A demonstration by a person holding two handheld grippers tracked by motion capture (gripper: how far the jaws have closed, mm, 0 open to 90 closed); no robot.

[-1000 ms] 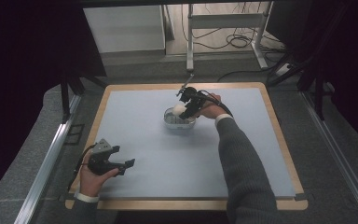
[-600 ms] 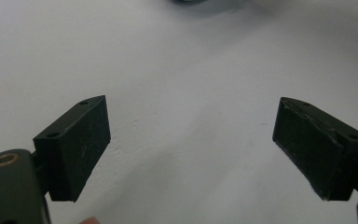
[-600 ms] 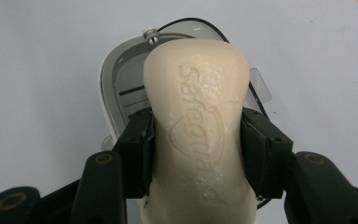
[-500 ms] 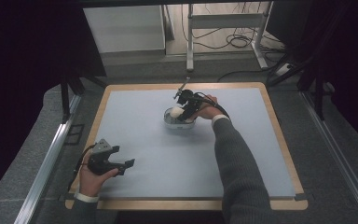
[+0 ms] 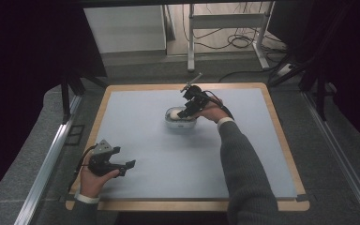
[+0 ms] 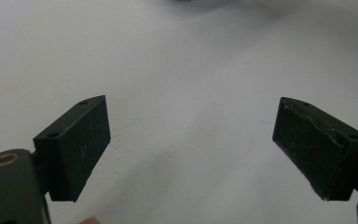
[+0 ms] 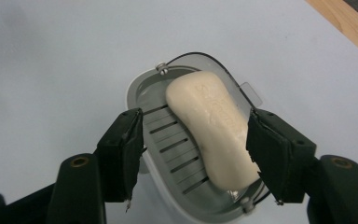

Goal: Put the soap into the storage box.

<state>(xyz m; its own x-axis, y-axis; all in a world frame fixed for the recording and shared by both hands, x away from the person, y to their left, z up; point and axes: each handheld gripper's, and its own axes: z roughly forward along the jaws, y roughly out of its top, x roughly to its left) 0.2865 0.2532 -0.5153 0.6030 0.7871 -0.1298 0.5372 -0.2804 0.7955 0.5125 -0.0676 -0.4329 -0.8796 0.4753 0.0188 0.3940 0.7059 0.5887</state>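
Observation:
A cream bar of soap [image 7: 212, 126] lies slanted in a grey soap dish [image 7: 135, 88] with a slatted floor and a clear hinged lid. The dish [image 5: 180, 124] stands on the pale blue mat [image 5: 140, 136], a little behind its middle. My right gripper [image 7: 193, 149] hangs over the dish, and its jaws have just been opening. They stand apart on either side of the soap, the left pad well off it. My left gripper [image 5: 129, 165] rests at the mat's front left. In its own view the left gripper [image 6: 191, 144] is wide open with nothing between its jaws.
The mat lies on a wooden board [image 5: 281, 136] with metal rails along the left [image 5: 47, 164] and right [image 5: 342, 154]. Behind the table are a metal stand [image 5: 192, 42] and cables [image 5: 239, 42] on the floor.
The right gripper's jaws have parted over the dish, and the soap now lies loose in it. The right hand barely shifted. The left hand kept still.

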